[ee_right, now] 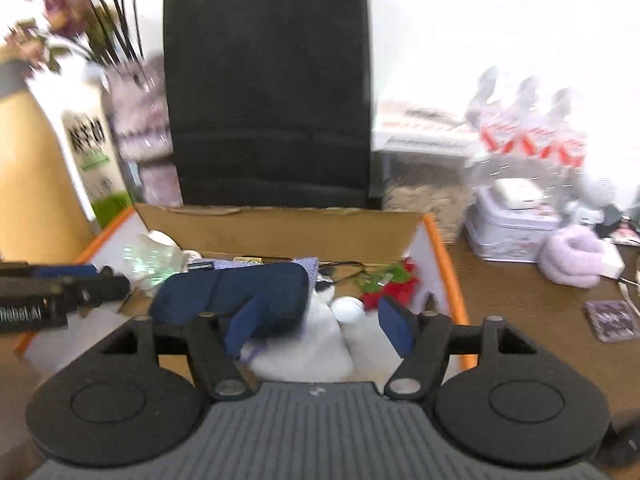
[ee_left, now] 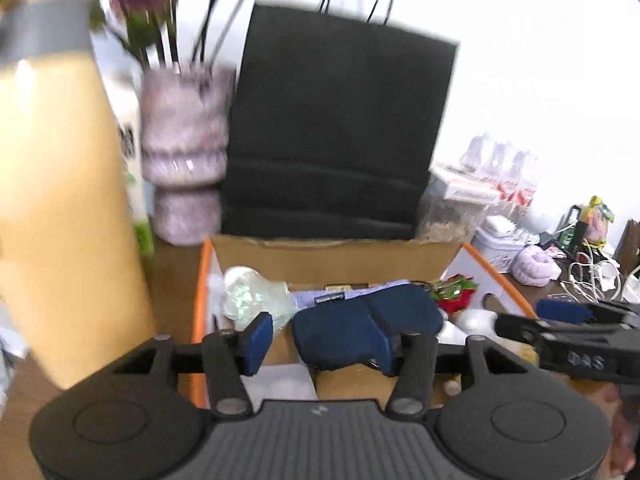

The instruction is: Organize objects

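Step in hand, likely: releasing navy pouch point(ee_left: 360, 320) into cardboard box point(ee_left: 336, 254), lower centre. Left gripper point(ee_left: 320, 344), right gripper point(ee_right: 320, 324): jaws apart, empty. Next: choose another object.

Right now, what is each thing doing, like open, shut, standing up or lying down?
Left gripper: jaws open, nothing pressed.
Right gripper: jaws open, nothing pressed.
Cardboard box: open-topped, holding things.
Navy pouch: lying in the box.
Black paper bag: standing upright behind the box.

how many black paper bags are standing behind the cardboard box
1. The black paper bag stands upright right behind the cardboard box, between the purple vase on its left and a clear container on its right. Anything directly behind it would be hidden.
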The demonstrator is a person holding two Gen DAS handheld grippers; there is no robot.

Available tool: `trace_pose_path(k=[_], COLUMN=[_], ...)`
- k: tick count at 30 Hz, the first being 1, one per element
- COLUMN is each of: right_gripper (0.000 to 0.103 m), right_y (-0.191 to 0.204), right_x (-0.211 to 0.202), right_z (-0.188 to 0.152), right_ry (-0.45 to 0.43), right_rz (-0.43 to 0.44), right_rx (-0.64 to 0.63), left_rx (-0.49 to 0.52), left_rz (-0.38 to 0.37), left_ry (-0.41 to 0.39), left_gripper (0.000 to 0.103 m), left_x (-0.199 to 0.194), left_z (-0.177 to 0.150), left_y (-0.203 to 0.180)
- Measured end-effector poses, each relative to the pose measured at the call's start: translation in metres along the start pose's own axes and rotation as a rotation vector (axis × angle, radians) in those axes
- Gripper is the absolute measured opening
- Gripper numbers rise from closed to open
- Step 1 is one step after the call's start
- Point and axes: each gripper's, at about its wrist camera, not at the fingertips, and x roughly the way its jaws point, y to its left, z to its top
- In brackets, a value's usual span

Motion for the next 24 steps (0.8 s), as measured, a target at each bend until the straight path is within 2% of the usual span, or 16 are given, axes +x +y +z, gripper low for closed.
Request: trace_pose_path(k=[2, 4, 6, 7, 8, 10, 12, 17, 21, 24], right_gripper=[0.071, 0.078, 0.083, 0.084, 0.088, 0.097, 0.100, 0.103, 0.103, 0.103], right_y=[0.000, 0.006, 0.012, 0.014, 0.015, 0.021, 0.029, 0.050, 0.066, 0.080], right_x=[-0.037, -0.082, -0.124, -0.145, -0.165, -0.202, -0.235, -0.306, -0.341, -0.357], right_z=[-0.013, -0.030, -0.051, -0.061, -0.073, -0.100, -0.130, -0.195, -0.231, -0.248], right_ry=[-0.031, -0.078, -0.124, -0.145, -0.164, -0.195, -0.223, -0.244, -0.207, -0.197], right_rz=[-0.002, 0.013, 0.025, 0.039, 0.051, 0.082, 0.096, 0.132, 0.169, 0.139], right_rx=[0.009, -0.010, -0.021, -0.024, -0.021, -0.018, -0.011, -0.037, -0.097, -0.137], left_rx=[0.018, 0.056, 0.109, 0.127, 0.135, 0.131, 0.117, 0.144, 0.058, 0.018], left_rz=[-0.010, -0.016, -0.006, -0.012, -0.021, -0.050, -0.067, -0.018, -0.052, -0.008], left_ry=[-0.053, -0.127, -0.184, -0.196, -0.203, -0.223, -0.229, -0.191, -0.118, -0.111], left_gripper=[0.055, 0.066, 0.071, 0.077, 0.081, 0.097, 0.102, 0.103, 0.103, 0.103], left_x=[-0.038, -0.080, -0.121, -0.139, -0.160, -0.197, -0.233, -0.293, -0.326, -0.341], left_z=[-0.003, -0.013, -0.032, -0.042, -0.056, -0.086, -0.119, -0.190, -0.236, -0.255], left_y=[-0.010, -0.025, -0.045, -0.053, -0.059, -0.068, -0.077, -0.100, -0.096, -0.088])
